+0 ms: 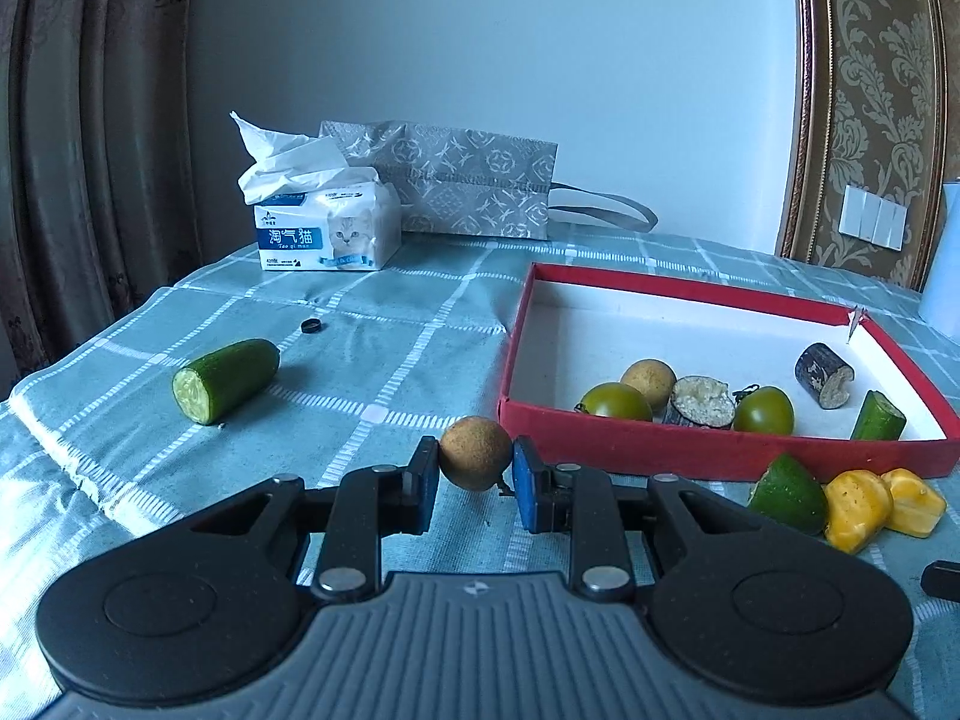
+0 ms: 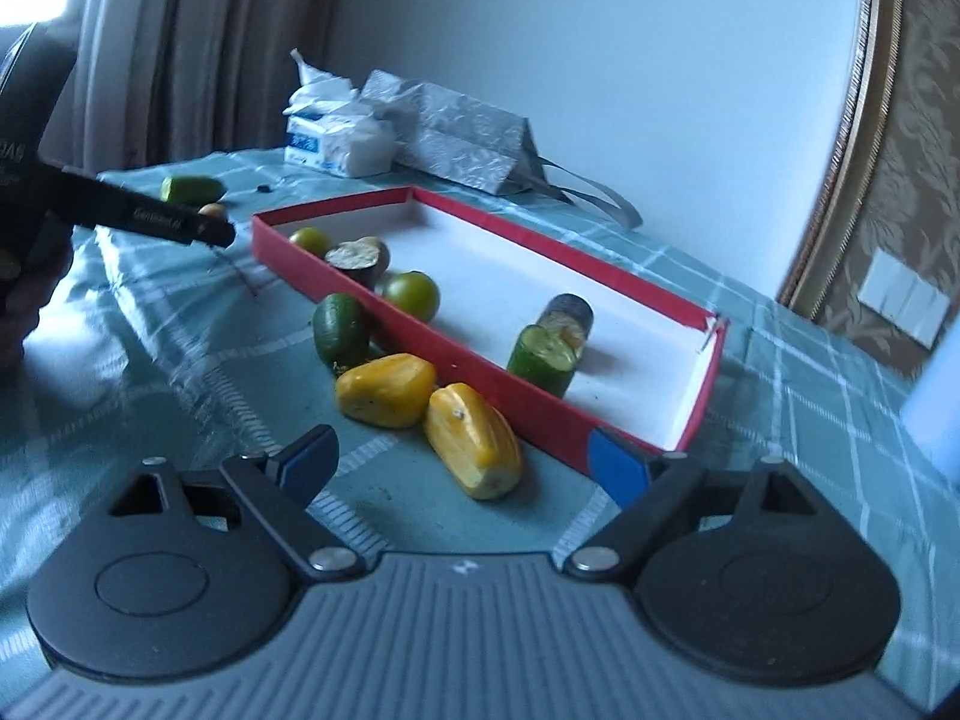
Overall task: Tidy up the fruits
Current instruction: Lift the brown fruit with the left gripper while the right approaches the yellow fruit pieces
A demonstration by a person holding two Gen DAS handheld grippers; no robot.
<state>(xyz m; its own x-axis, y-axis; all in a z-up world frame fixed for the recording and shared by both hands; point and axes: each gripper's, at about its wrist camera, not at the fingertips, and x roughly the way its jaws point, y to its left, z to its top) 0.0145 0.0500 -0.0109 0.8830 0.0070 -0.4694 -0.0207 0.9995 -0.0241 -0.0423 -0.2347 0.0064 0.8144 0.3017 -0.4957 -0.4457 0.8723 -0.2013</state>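
Note:
My left gripper (image 1: 475,468) is shut on a small round brown fruit (image 1: 476,453) just left of the red box (image 1: 612,438). The box holds two green tomatoes (image 1: 763,411), a brown fruit (image 1: 648,381), two dark cut pieces (image 1: 823,383) and a cucumber piece (image 1: 879,417). A cucumber half (image 1: 225,380) lies on the cloth to the left. My right gripper (image 2: 465,468) is open and empty, close to two yellow pieces (image 2: 474,441) and a green piece (image 2: 340,328) outside the box's near wall (image 2: 480,375).
A tissue pack (image 1: 327,231) and a grey patterned bag (image 1: 474,183) stand at the back by the wall. A small black ring (image 1: 310,325) lies on the checked tablecloth (image 1: 390,312). The left gripper's body (image 2: 150,216) shows at the left of the right wrist view.

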